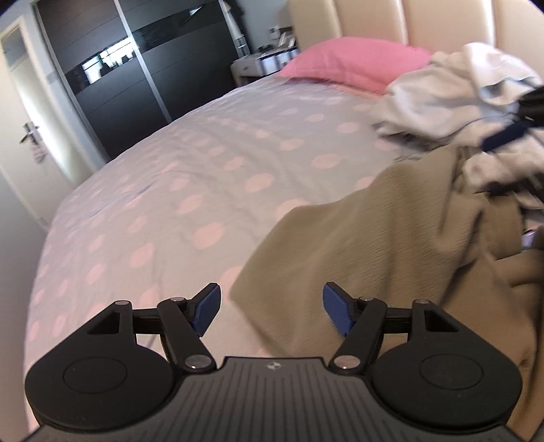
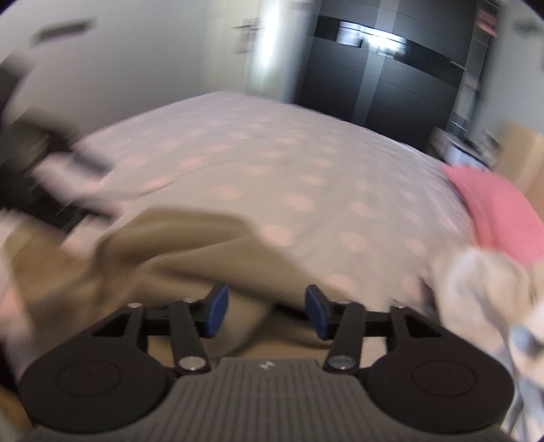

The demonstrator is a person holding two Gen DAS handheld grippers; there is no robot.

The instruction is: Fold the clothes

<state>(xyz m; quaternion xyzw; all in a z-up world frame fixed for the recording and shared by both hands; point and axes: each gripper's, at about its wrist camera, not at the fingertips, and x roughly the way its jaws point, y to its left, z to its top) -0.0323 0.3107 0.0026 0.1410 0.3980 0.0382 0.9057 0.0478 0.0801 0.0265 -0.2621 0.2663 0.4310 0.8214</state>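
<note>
Khaki garment (image 1: pixel 391 238) lies rumpled on the spotted bedspread (image 1: pixel 204 163), unfolded. Left gripper (image 1: pixel 270 311) hangs over its edge, jaws apart and empty; right gripper (image 2: pixel 267 314) likewise (its view badly blurred). Farther right, the pale clothes heap (image 1: pixel 452 91) could snag a hurried grab.

A dotted bedspread (image 1: pixel 204 163) covers the bed, dark wardrobe (image 1: pixel 112 78) beyond, padded headboard (image 1: pixel 391 23) behind.

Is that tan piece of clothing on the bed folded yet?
Not folded. The tan garment lies loose and rumpled on the polka-dot bedspread, with wrinkles and uneven edges, beside a heap of pale clothes.
</note>
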